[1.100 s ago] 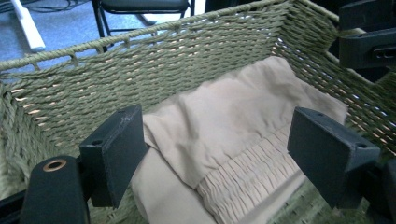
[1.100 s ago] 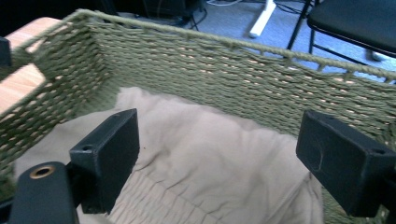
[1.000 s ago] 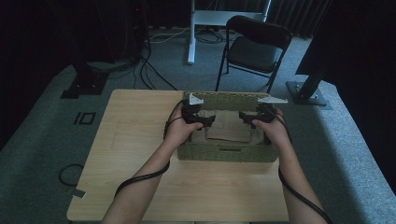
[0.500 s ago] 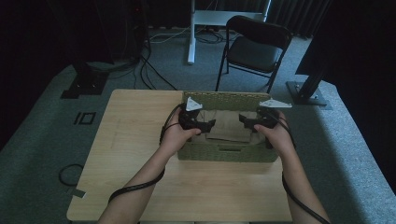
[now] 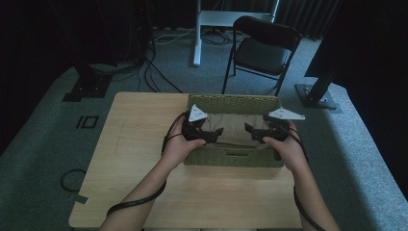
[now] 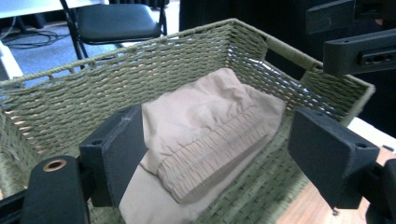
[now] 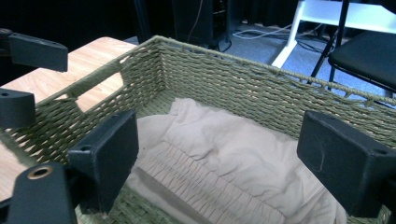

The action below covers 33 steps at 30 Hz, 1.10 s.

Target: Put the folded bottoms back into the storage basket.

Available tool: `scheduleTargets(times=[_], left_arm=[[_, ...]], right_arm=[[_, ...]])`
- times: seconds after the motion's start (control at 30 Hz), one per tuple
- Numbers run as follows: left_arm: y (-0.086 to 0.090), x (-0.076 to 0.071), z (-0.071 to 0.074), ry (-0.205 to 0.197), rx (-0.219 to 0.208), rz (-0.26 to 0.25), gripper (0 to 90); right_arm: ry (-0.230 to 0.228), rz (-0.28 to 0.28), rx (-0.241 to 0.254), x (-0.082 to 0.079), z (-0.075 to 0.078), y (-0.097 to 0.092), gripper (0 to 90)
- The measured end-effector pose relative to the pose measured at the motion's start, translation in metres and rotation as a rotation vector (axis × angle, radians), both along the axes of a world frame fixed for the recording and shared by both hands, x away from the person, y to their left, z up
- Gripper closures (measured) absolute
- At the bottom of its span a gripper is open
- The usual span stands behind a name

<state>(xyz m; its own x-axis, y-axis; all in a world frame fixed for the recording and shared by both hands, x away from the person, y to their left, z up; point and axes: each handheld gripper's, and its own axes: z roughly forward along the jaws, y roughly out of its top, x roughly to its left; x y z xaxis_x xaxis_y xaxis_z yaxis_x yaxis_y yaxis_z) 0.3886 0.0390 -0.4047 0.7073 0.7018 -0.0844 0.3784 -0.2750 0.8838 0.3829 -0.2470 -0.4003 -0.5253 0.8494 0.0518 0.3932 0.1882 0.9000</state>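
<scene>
Inside unlabelled woven basket (image 6: 196, 56), beige garment (image 6: 205, 135)

A recording lab or studio: black curtains (image 5: 43, 38) hang behind the wooden desk (image 5: 144, 144), beyond which stand a folding chair (image 5: 262, 50), stand bases (image 5: 317, 94) on grey carpet (cables trailing) and a white table frame (image 5: 197, 33).
</scene>
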Motion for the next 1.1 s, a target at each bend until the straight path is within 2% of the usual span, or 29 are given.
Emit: scheduleTargets(times=[0.2,0.33,0.43,0.5,0.77,0.9,0.97,1.1], left_arm=[[0.004,-0.014,0.000,-0.004,-0.004,-0.022,20.1],[0.008,-0.025,0.001,-0.017,-0.035,-0.021,20.1],[0.011,-0.032,0.003,-0.027,-0.051,-0.018,20.1],[0.012,-0.037,0.003,-0.043,-0.042,-0.021,20.1],[0.017,-0.056,-0.007,-0.043,-0.019,-0.050,20.1],[0.021,-0.063,-0.011,-0.042,-0.022,-0.052,20.1],[0.025,-0.068,-0.016,-0.039,-0.030,-0.051,20.1],[0.029,-0.075,-0.024,-0.040,-0.017,-0.054,20.1]], right_arm=[[-0.022,0.028,-0.003,-0.014,-0.001,-0.001,12.5],[-0.040,0.037,-0.039,-0.028,-0.002,-0.002,12.3],[-0.053,0.050,-0.040,-0.037,-0.004,-0.003,12.3],[-0.059,0.054,-0.038,-0.042,-0.007,-0.003,12.3],[-0.058,0.076,-0.022,-0.060,-0.016,-0.004,12.3],[-0.058,0.072,-0.022,-0.066,-0.020,-0.004,12.3],[-0.046,0.071,-0.021,-0.069,-0.026,-0.004,12.3],[-0.034,0.080,-0.015,-0.075,-0.034,-0.004,12.3]])
